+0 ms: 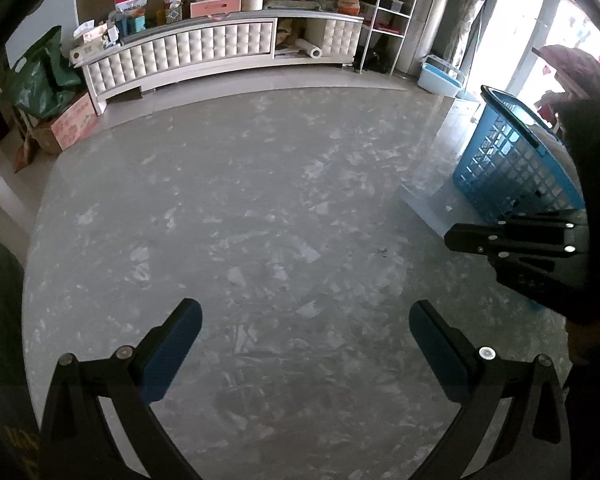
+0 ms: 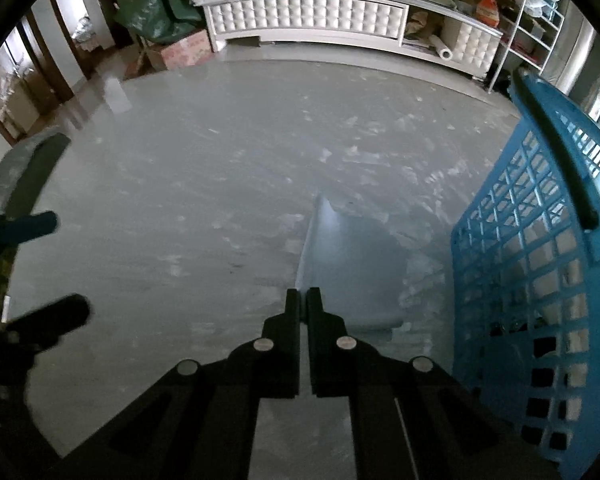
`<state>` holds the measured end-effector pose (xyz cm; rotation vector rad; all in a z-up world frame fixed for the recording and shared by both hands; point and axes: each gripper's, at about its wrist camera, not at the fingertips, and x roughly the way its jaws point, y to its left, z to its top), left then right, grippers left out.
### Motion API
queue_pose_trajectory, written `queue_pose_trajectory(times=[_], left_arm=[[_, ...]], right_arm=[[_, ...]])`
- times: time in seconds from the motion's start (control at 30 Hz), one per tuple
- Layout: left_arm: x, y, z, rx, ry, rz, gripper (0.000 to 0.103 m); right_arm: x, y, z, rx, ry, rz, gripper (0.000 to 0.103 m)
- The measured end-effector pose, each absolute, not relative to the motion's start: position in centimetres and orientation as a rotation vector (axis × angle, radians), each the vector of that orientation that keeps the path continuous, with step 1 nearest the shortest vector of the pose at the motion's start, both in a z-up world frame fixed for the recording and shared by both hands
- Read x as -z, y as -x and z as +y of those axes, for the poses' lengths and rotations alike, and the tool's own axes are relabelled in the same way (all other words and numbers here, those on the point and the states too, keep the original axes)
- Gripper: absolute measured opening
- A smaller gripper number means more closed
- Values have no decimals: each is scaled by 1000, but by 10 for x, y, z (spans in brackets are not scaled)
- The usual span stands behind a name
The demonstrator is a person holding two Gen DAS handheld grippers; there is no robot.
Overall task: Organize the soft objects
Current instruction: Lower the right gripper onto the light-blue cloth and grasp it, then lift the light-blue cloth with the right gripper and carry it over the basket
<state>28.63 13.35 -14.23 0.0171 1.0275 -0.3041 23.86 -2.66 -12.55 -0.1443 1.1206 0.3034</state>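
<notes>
The left tool (image 1: 305,344) hovers wide open and empty over the bare near tabletop (image 1: 240,200), apparently free to help. To its right, the right tool (image 2: 303,296) is pinched shut on the pale blue cloth's (image 2: 348,264) corner, just beside the blue basket (image 2: 532,280), likely its destination.

Both wrist views look down over the grey table (image 1: 260,200) toward the cabinet (image 2: 320,14) — sharing the blue basket (image 1: 516,160).
</notes>
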Motion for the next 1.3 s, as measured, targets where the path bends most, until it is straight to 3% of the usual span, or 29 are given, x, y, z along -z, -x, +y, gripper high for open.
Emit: queue_pose_trajectory(times=[0.4, 0.97, 1.3], left_arm=[[112, -273, 123, 317, -29, 979, 103], [19, -217, 83, 341, -41, 872, 103], [-8, -196, 39, 404, -84, 840, 103]], right_arm=[[91, -221, -29, -406, 13, 1125, 3], [15, -161, -63, -475, -12, 949, 3], [-9, -139, -115, -440, -99, 883, 3]])
